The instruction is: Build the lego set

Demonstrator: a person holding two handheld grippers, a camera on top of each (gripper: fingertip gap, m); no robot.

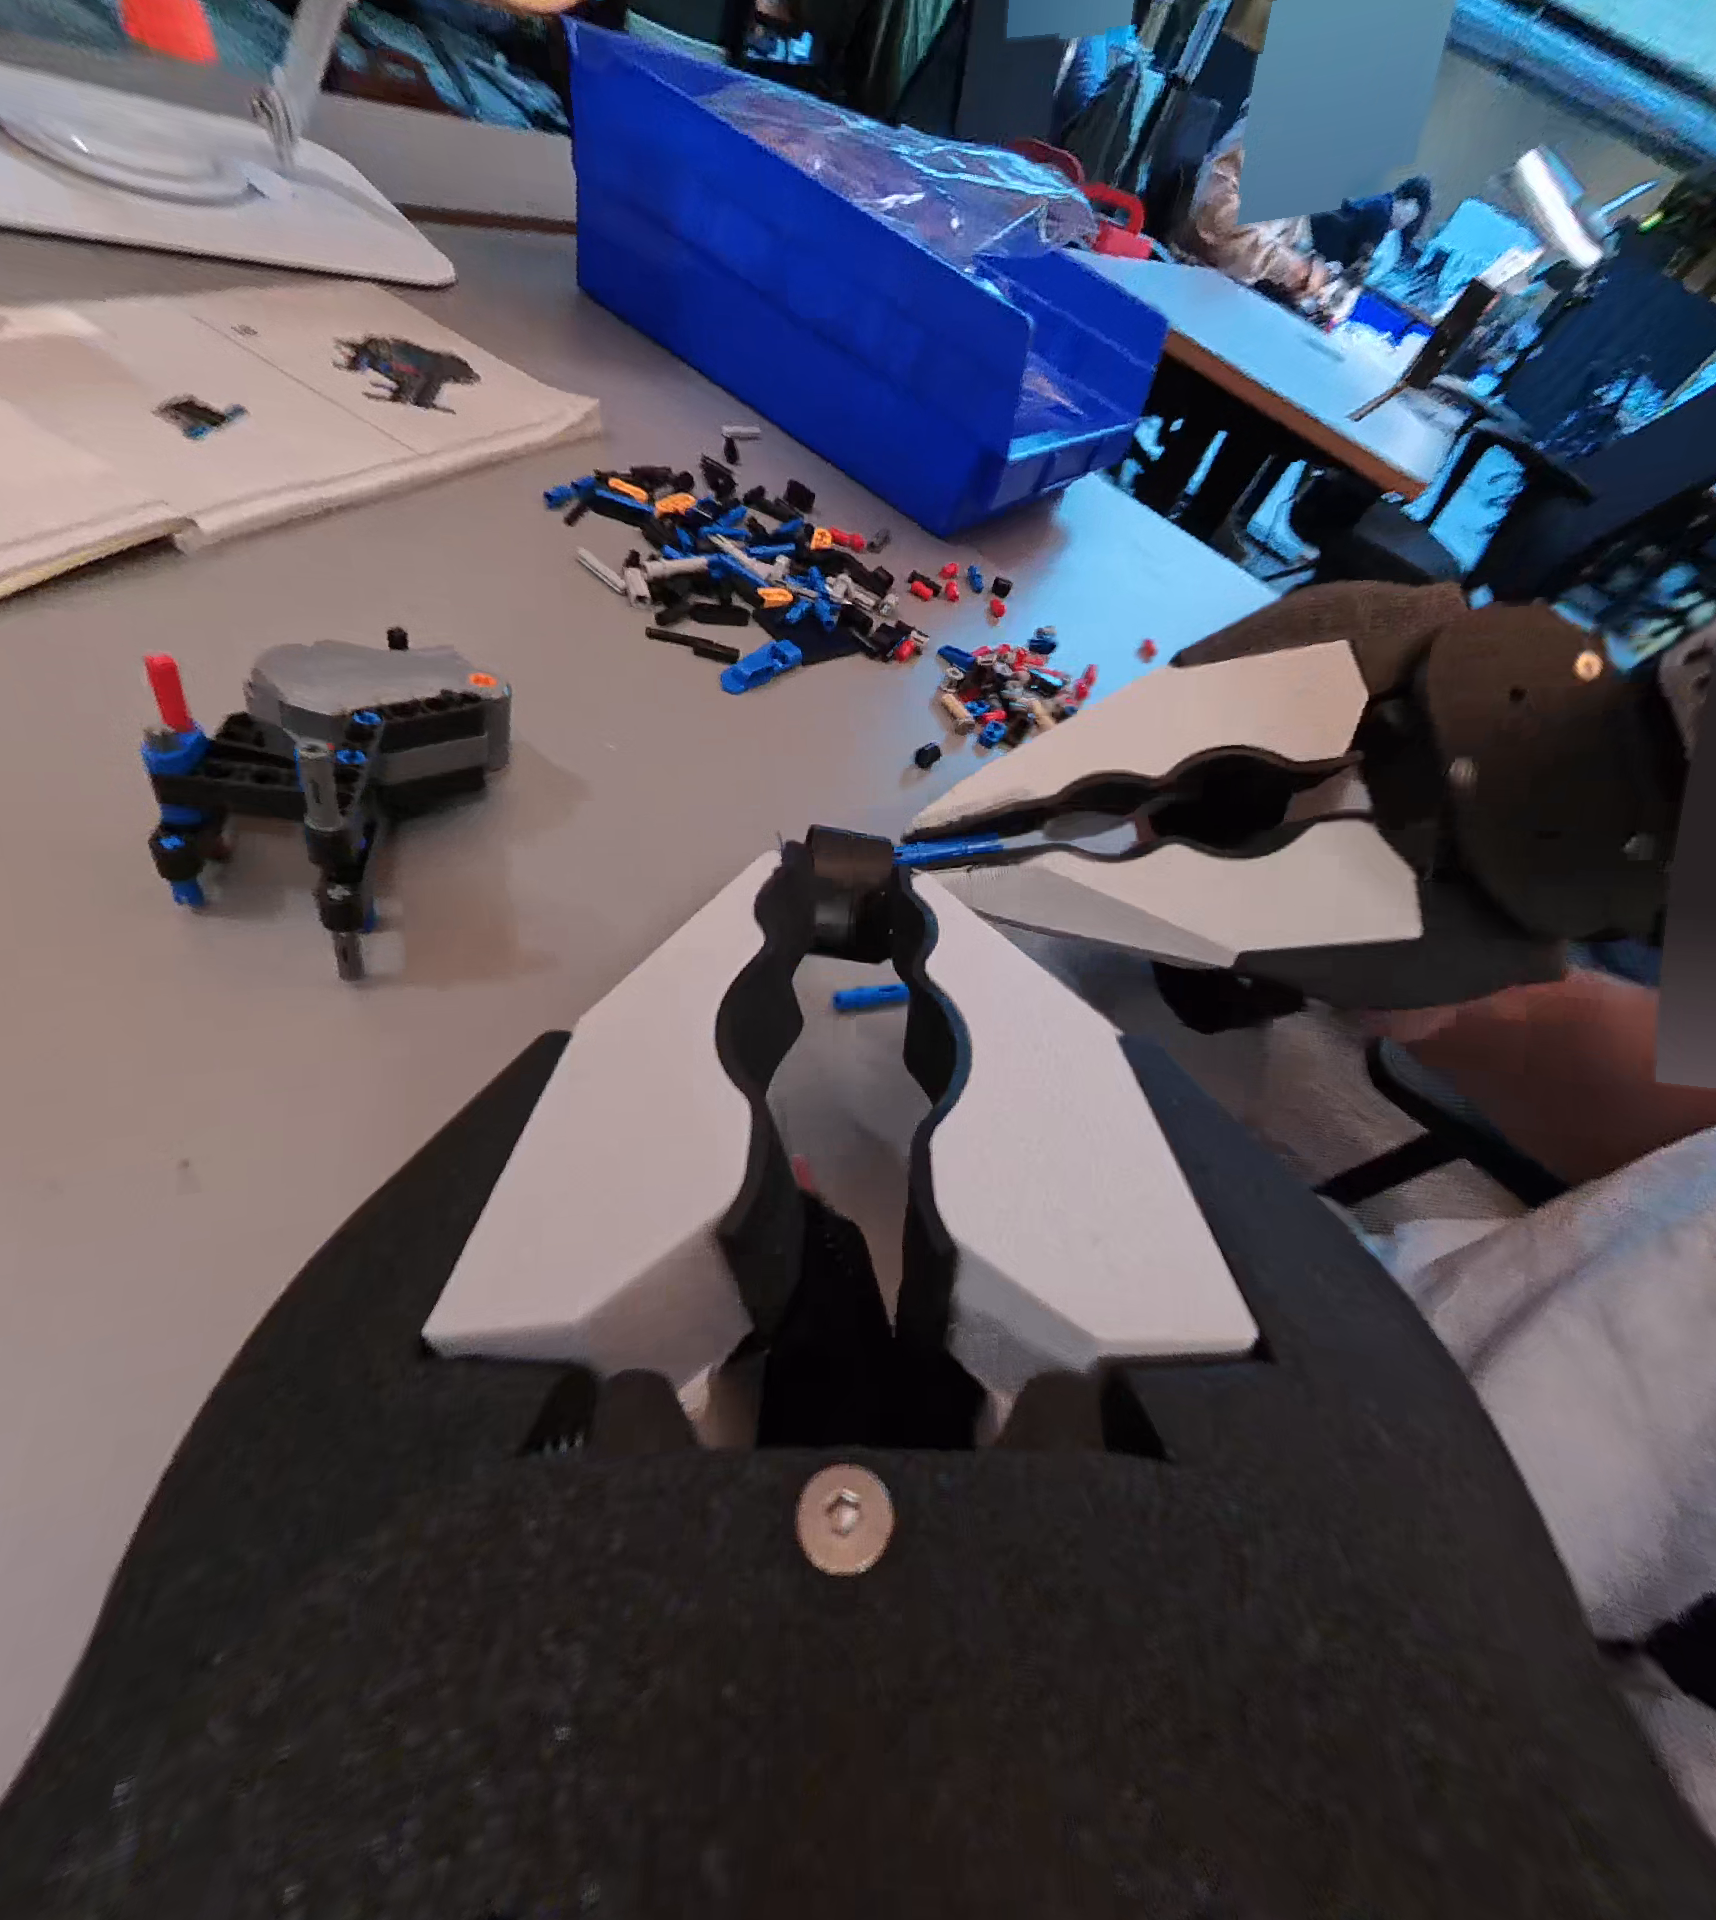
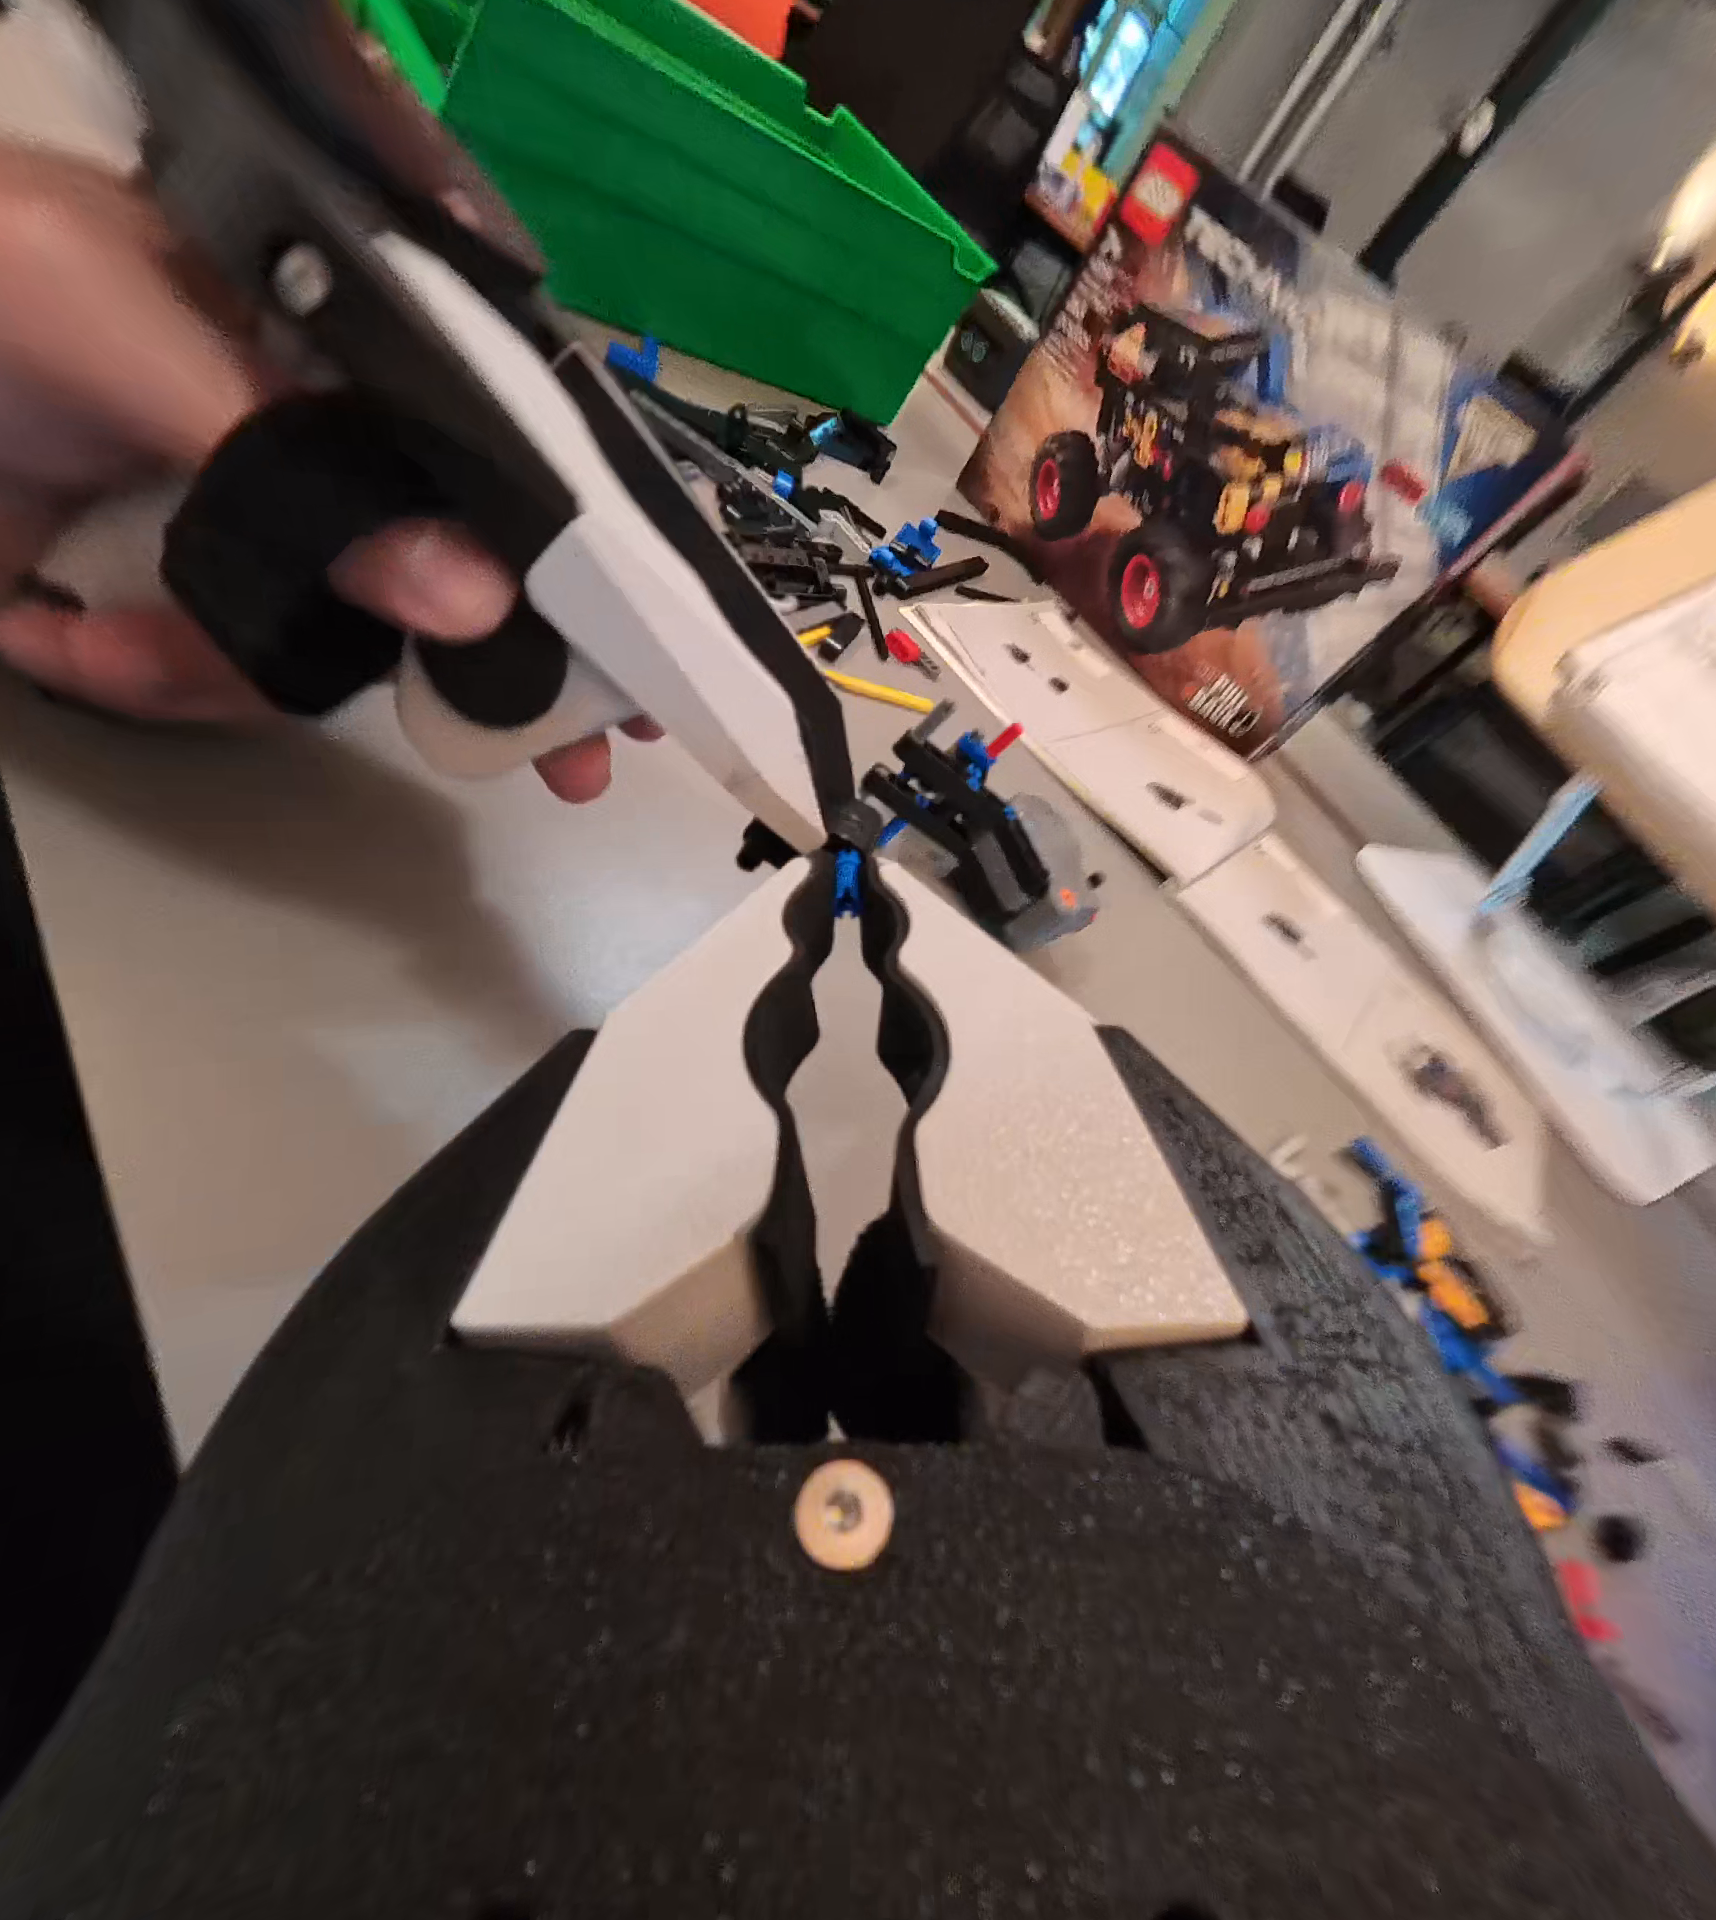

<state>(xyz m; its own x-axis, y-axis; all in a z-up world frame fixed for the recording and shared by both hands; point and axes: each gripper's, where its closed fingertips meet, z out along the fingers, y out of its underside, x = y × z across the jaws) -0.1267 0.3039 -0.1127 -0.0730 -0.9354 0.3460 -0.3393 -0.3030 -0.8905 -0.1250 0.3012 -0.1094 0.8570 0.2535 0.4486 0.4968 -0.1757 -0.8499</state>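
Left gripper fingers clamped on small black round connector, right gripper fingers pinching blue pin pressed against connector, part-built black-grey-blue model standing on tabletop beyond connector.

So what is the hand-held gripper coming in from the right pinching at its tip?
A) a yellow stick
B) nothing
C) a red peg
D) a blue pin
D: the right hand-held gripper is closed on a small blue pin, meeting the black piece held by the left hand-held gripper.

R hand-held gripper pinching blue pin
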